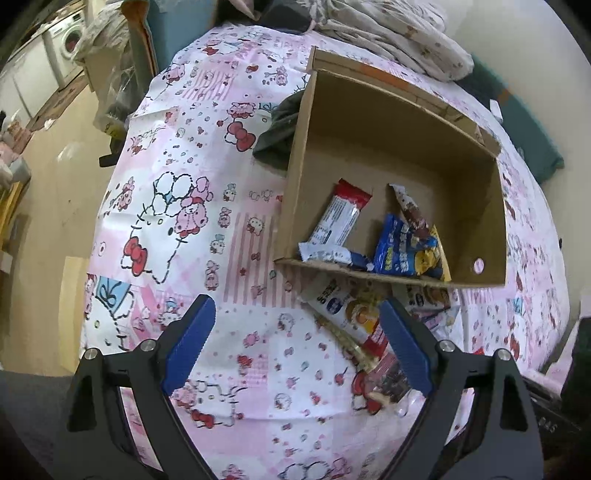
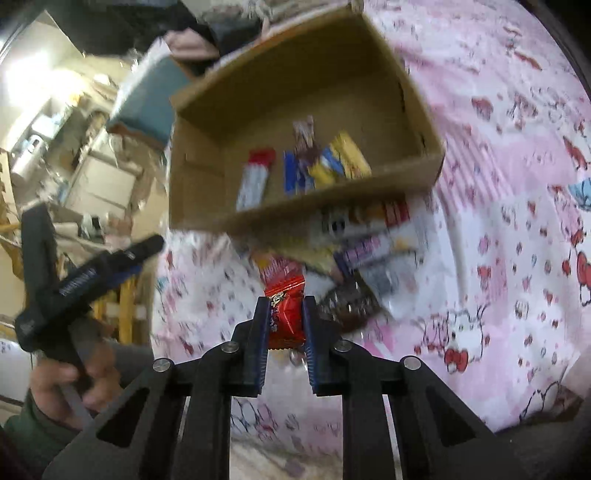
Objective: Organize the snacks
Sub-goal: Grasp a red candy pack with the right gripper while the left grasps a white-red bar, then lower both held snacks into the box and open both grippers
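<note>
An open cardboard box stands on a pink cartoon-print cloth and holds several snack packets, among them a red-and-white bar and a blue packet. More loose snacks lie in front of the box. My left gripper is open and empty above the cloth, just left of the loose snacks. In the right wrist view my right gripper is shut on a small red snack packet, held above the loose pile in front of the box. The view is motion-blurred.
A dark cloth lies against the box's left side. Patterned bedding is piled beyond the box. The table edge drops to the floor at left. The left gripper and the hand holding it show at the left of the right wrist view.
</note>
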The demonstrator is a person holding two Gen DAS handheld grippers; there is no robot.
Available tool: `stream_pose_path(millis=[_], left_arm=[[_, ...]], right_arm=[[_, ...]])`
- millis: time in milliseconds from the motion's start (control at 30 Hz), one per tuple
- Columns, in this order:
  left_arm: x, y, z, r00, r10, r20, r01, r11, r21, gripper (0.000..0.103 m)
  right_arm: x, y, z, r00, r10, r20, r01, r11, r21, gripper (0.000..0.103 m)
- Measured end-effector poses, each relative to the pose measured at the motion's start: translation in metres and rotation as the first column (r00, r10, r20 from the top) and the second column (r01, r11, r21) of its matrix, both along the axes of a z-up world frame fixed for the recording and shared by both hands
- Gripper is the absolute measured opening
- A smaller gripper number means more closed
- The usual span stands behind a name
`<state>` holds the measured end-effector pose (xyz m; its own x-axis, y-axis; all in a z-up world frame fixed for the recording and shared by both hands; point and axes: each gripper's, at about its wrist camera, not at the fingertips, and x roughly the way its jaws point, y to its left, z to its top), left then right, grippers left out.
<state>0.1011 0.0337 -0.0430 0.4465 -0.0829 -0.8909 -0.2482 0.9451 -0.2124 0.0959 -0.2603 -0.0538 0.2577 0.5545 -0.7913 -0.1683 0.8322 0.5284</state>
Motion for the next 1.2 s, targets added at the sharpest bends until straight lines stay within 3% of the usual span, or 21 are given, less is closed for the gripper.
stream_pose_path(millis=[133,300,433,600,700,767,867,1033,1200], left_arm=[[0.011,-0.018,-0.022,0.994,0.078,-0.072,-0.082,0.995,-0.058,0.089],[0.019,-0.052,-0.067,0.977,0.114,-0.178,-0.129,0.989,-0.075,0.082],[0.026,-0.072,-0.085,0.970,0.135,-0.204,-0.140,0.990,-0.011,0.081],[0.041,-0.088,-0.109,0.964,0.076,-0.253,-0.074,0.997,0.017,0.073],[0.038,-0.087,-0.103,0.973,0.048,-0.225,-0.041,0.999,0.036,0.053],[0.034,-0.083,-0.100,0.974,0.019,-0.226,-0.015,1.000,0.018,0.023],[0.028,-0.073,-0.098,0.969,-0.034,-0.244,0.026,0.999,-0.038,0.018],[0.009,-0.057,-0.083,0.971,-0.085,-0.223,0.074,0.995,-0.060,0.013],[-0.017,-0.041,-0.056,0.978,-0.135,-0.157,0.119,0.987,-0.103,0.012]], right_arm=[[0.005,-0.014,0.003,0.996,-0.094,0.006,0.094,0.995,0.034,0.018],[0.010,-0.030,0.005,0.987,-0.163,-0.004,0.163,0.985,0.060,0.018],[0.010,-0.040,0.003,0.981,-0.192,-0.017,0.192,0.979,0.064,0.018],[0.010,-0.044,0.002,0.980,-0.195,-0.036,0.198,0.976,0.086,0.018],[0.009,-0.044,0.003,0.983,-0.182,-0.038,0.185,0.979,0.091,0.018],[0.009,-0.042,0.004,0.984,-0.176,-0.034,0.179,0.979,0.100,0.018],[0.010,-0.039,0.005,0.985,-0.170,-0.035,0.173,0.979,0.110,0.018],[0.010,-0.030,0.006,0.988,-0.149,-0.030,0.151,0.982,0.111,0.018],[0.008,-0.025,0.005,0.990,-0.138,-0.027,0.140,0.985,0.104,0.018]])
